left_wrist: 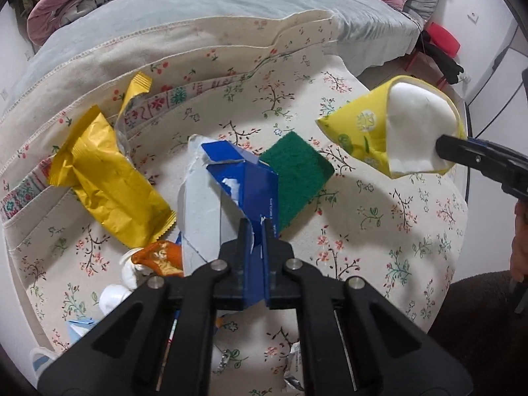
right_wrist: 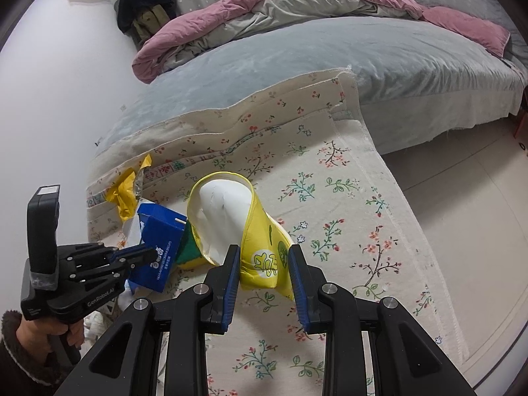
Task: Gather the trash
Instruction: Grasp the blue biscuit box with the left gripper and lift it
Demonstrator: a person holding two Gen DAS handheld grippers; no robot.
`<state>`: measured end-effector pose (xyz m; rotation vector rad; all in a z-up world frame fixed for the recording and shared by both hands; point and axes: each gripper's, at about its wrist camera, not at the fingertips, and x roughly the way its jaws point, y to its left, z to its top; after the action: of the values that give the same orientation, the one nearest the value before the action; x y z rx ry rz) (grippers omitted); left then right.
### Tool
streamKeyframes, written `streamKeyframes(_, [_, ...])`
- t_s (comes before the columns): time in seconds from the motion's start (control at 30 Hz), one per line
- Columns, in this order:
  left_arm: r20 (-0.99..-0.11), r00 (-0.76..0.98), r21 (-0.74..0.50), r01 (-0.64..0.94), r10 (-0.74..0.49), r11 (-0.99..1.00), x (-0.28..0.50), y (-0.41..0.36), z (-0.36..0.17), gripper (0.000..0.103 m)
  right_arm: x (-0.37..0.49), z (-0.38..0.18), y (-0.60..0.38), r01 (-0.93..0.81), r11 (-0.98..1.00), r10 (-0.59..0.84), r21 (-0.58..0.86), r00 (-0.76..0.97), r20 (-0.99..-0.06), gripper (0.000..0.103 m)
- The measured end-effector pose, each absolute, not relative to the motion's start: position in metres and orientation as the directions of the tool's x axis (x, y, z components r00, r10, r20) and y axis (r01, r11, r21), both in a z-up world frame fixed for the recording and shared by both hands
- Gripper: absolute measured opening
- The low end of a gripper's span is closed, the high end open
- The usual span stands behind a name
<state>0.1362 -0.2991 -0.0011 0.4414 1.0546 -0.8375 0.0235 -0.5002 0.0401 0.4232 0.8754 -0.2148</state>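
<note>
The left tool point(left_wrist: 254, 231) pinches the torn blue box point(left_wrist: 244, 178); the right tool point(right_wrist: 264, 264) pinches the yellow bag point(right_wrist: 260, 264) by one thin edge; it could slip out.

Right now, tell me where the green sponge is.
The green sponge lies on the floral cloth, centre of the left wrist view, tucked behind the blue box that the left hand-held gripper grips.
</note>
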Motion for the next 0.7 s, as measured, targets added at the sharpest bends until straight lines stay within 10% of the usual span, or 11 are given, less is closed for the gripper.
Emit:
streamKeyframes(0.13, [-0.888, 0.27, -0.031, 0.773, -0.373, 0.634, 0.134, -0.296, 0.002, 0.014, 0.024, 0.041, -0.498, 0.351, 0.896, -0.009, 0.272, 0.628, -0.778, 0.03])
streamKeyframes(0.2, [-0.888, 0.291, -0.004, 0.771, -0.357, 0.637, 0.133, -0.295, 0.001, 0.057, 0.024, 0.04, -0.498, 0.352, 0.895, -0.009, 0.274, 0.627, -0.779, 0.03])
streamKeyframes(0.27, [-0.876, 0.31, 0.005, 0.772, -0.37, 0.636, 0.13, -0.293, 0.003, 0.074, 0.024, 0.039, -0.499, 0.353, 0.895, -0.009, 0.274, 0.627, -0.779, 0.03])
streamKeyframes(0.7, [-0.885, 0.301, -0.014, 0.744, -0.354, 0.668, 0.137, -0.304, -0.008, 0.072, 0.023, 0.037, -0.502, 0.365, 0.89, -0.014, 0.273, 0.621, -0.784, 0.03])
